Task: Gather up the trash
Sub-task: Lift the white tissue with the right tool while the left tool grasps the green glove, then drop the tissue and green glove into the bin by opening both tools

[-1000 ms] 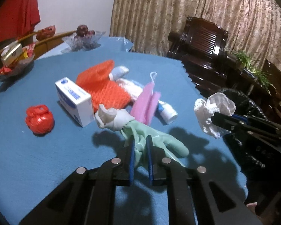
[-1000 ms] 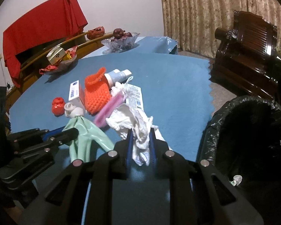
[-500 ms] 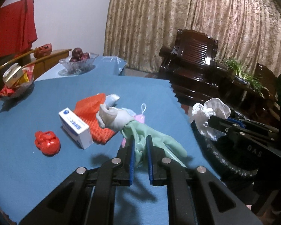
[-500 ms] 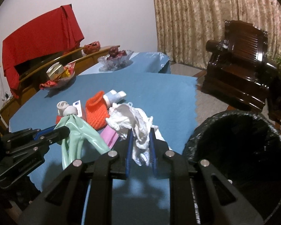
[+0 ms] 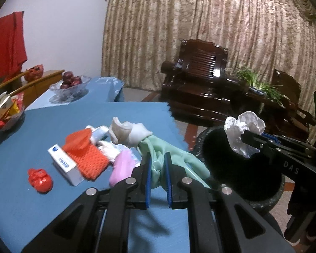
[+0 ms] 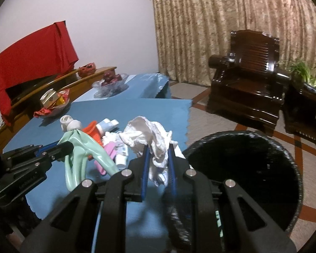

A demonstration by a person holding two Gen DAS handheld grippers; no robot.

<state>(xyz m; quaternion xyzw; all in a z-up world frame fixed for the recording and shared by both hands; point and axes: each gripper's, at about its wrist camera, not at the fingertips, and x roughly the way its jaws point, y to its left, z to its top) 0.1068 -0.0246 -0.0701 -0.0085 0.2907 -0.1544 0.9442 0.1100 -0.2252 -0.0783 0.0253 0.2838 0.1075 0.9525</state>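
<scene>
Since a second earlier both grippers had risen off the desk [image 5: 21,200] and swung right toward the black-lined bin [image 6: 263,168]. The left gripper [image 5: 158,170] was clamped on the green rubber glove [image 5: 174,156], which hung over the desk's right edge, near the bin. The right gripper [image 6: 158,164] was clamped on the crumpled white tissue [image 6: 147,135], held just left of the bin's mouth. The step looked like the carry; next, each load probably needed bringing over the opening before release.

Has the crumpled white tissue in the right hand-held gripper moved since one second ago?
Yes. The crumpled white tissue has moved off the blue table toward the black-lined trash bin, now hanging at its rim.
</scene>
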